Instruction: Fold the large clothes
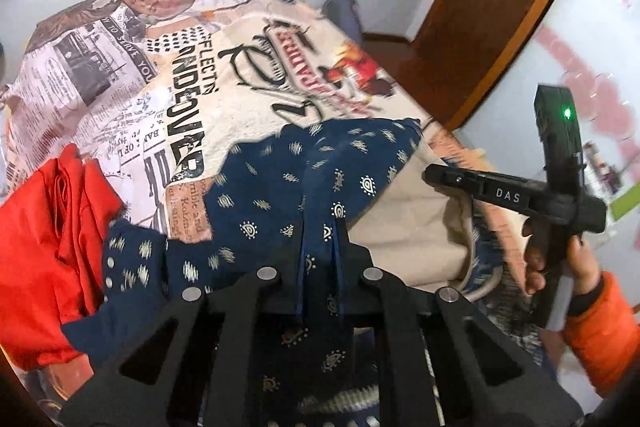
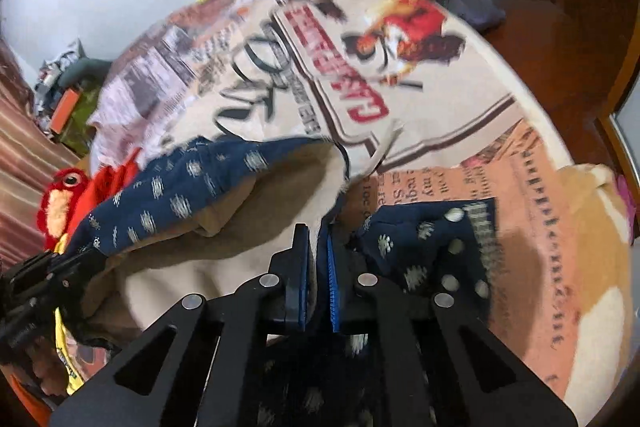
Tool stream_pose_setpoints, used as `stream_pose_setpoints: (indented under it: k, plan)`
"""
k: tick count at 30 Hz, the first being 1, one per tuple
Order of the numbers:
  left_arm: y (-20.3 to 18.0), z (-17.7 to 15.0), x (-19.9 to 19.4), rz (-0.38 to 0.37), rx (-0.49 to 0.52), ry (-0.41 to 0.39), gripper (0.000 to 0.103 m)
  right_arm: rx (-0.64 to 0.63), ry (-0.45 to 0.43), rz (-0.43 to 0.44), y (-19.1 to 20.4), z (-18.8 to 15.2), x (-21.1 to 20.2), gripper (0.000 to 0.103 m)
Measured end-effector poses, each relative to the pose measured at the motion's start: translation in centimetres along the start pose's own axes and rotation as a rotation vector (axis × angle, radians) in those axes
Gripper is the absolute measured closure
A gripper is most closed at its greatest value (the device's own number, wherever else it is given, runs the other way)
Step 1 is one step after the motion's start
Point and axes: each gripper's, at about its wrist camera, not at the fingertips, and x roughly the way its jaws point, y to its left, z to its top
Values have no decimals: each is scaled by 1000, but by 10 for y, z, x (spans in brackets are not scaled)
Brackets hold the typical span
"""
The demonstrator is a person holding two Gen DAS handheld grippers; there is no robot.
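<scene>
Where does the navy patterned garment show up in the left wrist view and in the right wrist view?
Left wrist view: navy patterned garment fills the lower centre, pinched in the left gripper.
Right wrist view: it runs from centre-left to lower centre, pinched in the right gripper.
Shared landmark: the newspaper-print bedspread beneath it.

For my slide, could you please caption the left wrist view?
Left tongs shut on navy garment on printed bedspread; red cloth alongside.

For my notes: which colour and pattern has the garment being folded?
Dark blue garment with small cream motifs; clearest in left wrist view.
</scene>
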Motion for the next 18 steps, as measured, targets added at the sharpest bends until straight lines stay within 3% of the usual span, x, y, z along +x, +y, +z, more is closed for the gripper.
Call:
stream_pose_setpoints:
  k: [4, 10, 18]
  plan:
    - [-3, -11, -33, -39, 4, -15, 93, -51, -49, 46, 13, -13, -47, 97]
    - [-12, -42, -72, -13, 41, -35, 93, -65, -107, 126, 24, -35, -107, 97]
    - [-7, -90, -73, -6, 18, 23, 93, -127, -49, 69, 37, -65, -113, 97]
